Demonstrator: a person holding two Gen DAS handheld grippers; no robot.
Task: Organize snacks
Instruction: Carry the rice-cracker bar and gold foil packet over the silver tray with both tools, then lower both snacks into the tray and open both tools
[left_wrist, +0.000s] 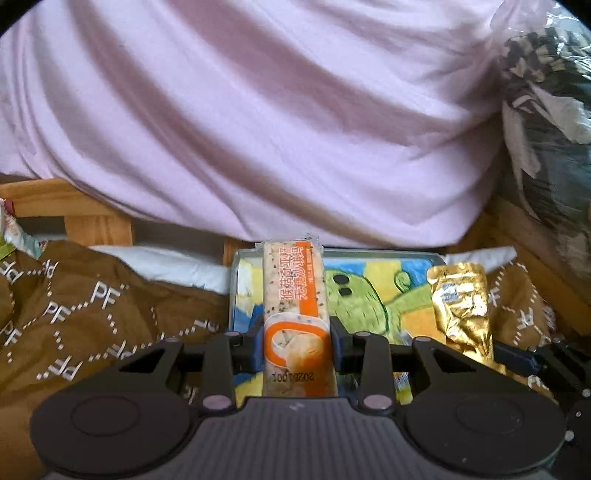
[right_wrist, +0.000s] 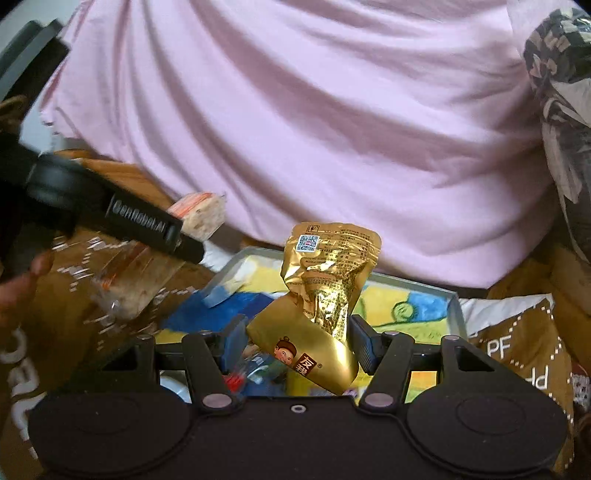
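Left wrist view: the left claw (left_wrist: 295, 341) is clamped on an orange-and-white snack bar (left_wrist: 293, 295), which runs lengthwise between the fingers with its far end pointing toward a person's pink shirt (left_wrist: 258, 129). The bar is held above a shallow tray (left_wrist: 369, 254) whose floor carries a green cartoon drawing on yellow and blue. A gold foil pouch (left_wrist: 461, 310) appears at the tray's right side (held by the other claw, only partly in view). The tray lies on a brown cloth printed with "PF" (left_wrist: 74, 306), and a wooden frame (left_wrist: 96, 221) shows behind it.

Right wrist view: the right claw (right_wrist: 291, 343) is clamped on the gold foil pouch (right_wrist: 321, 295), crumpled and standing roughly upright, its QR code at the top. It hangs over the same tray (right_wrist: 456, 306). At upper left the left claw (right_wrist: 184, 240) holds the snack bar (right_wrist: 201, 214), beside a hand (right_wrist: 22, 284). A second wrapped bar (right_wrist: 129, 284) appears on the brown cloth (right_wrist: 524, 343) below it, though blur hides its details.
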